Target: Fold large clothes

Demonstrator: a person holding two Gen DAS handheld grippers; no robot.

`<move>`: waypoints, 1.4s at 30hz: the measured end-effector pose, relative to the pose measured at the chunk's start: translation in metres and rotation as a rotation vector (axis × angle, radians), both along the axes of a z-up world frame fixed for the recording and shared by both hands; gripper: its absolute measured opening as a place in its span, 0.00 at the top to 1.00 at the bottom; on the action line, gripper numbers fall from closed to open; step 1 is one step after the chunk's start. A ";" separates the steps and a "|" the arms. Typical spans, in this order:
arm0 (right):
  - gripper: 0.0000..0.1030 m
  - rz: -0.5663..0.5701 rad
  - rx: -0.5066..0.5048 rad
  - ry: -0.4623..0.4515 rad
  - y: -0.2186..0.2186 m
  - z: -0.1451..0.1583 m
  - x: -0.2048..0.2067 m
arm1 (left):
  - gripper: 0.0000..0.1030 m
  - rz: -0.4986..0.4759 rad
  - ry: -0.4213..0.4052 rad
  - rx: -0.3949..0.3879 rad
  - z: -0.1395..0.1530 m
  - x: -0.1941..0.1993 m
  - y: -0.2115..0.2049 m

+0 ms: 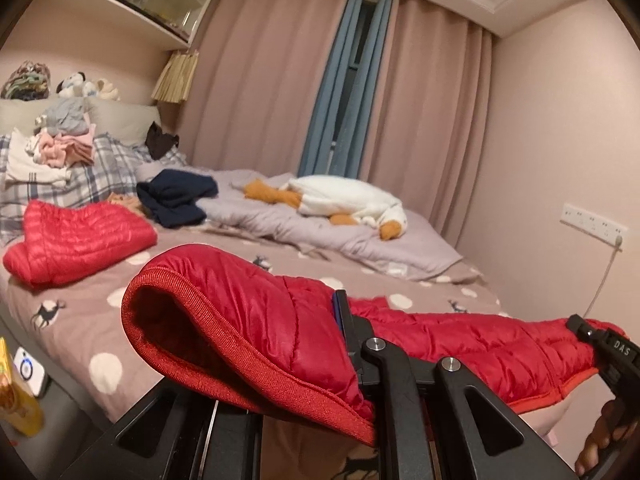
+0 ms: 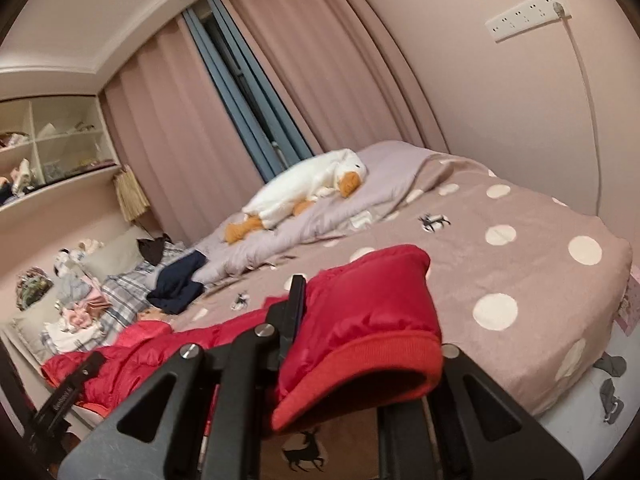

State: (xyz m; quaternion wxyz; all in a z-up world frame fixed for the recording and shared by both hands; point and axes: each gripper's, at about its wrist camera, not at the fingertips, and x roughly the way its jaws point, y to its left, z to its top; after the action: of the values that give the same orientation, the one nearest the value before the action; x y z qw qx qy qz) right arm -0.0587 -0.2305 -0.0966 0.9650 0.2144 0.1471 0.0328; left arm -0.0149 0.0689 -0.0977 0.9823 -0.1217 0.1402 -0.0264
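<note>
Spotted bed [image 1: 72, 320], red jacket [image 1: 256, 320] draped over jaws, fingertips hidden

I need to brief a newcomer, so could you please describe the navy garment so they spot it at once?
Start at the bed's polka-dot brown cover. Beside the plaid pillow lies a crumpled dark navy garment. It is the only dark blue item, unlike the red quilted jacket nearby.

Both wrist views across shared bed [image 1: 304, 280]

Red quilted jacket [image 1: 460, 344] stretched taut, lifted above bed.
</note>
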 end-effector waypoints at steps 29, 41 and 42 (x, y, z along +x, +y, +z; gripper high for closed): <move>0.85 0.002 -0.233 0.149 0.028 0.001 0.193 | 0.87 0.042 0.228 -0.106 -0.033 0.203 0.011; 0.83 -0.016 -0.244 0.241 0.022 -0.006 0.195 | 0.87 0.052 0.232 -0.009 -0.027 0.197 -0.007; 0.83 -0.018 -0.247 0.241 0.022 -0.007 0.194 | 0.86 0.052 0.231 -0.001 -0.027 0.198 -0.009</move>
State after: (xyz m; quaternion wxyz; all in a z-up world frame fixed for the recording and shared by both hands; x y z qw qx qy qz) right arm 0.1357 -0.2081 -0.1038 0.9596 0.0978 0.2629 -0.0203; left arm 0.1828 0.0601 -0.1250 0.9599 -0.1281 0.2491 0.0133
